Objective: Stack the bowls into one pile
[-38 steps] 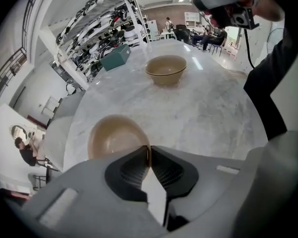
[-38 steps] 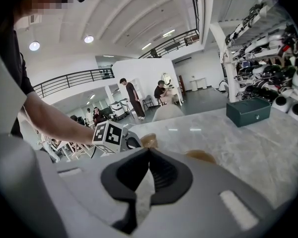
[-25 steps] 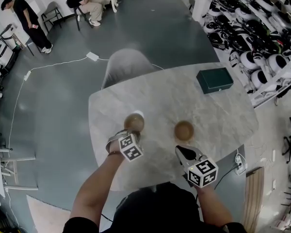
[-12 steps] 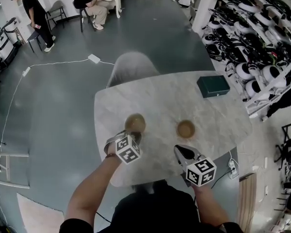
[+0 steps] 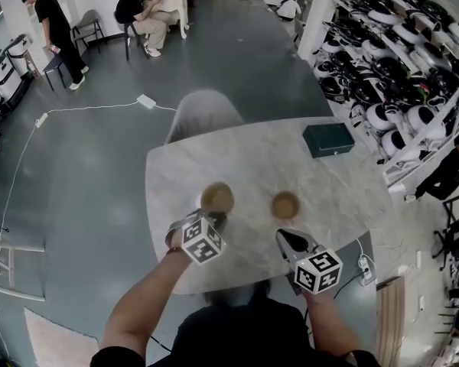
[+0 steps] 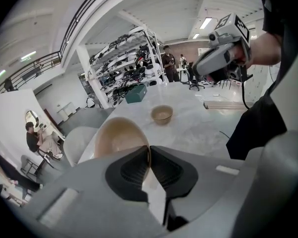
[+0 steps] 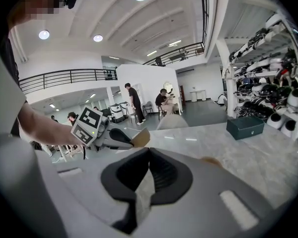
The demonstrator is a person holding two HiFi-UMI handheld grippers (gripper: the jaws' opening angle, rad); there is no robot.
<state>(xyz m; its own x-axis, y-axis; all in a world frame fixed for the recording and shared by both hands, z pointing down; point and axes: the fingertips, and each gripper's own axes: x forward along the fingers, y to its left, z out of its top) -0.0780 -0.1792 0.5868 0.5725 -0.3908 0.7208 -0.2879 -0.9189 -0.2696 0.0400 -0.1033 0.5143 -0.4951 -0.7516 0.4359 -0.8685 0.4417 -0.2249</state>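
Big open hall, grey floor (image 5: pixel 84 174), racks of white gear (image 5: pixel 398 75) down the right side, and a pale marble table (image 5: pixel 329 189) in the middle. A grey chair (image 5: pixel 206 112) is tucked in at the table's far edge. A dark green box (image 5: pixel 328 139) sits at the far right of the table, well apart from the action.

Two tan bowls are in play. The left tongs (image 5: pixel 214 220) are clenched on the near rim of the left bowl (image 5: pixel 216 198). The left gripper view shows it plainly: the tongs (image 6: pixel 149 153) pinch the thin rim, and that bowl (image 6: pixel 120 137) is tilted with its hollow facing back toward the camera. The other bowl (image 5: pixel 285 204) sits upright on the table to the right, apart from the held one, and it shows again further out in the left gripper view (image 6: pixel 162 114).

The right tongs (image 5: pixel 284 238) hang just near of that second bowl, not touching it. In the right gripper view those tongs (image 7: pixel 147 155) are clenched with nothing in them, pads meeting. A sliver of the second bowl (image 7: pixel 211 160) peeks over the right pad. Off to the left in that view, the left tongs (image 7: pixel 126 139) carry their bowl (image 7: pixel 140 138).
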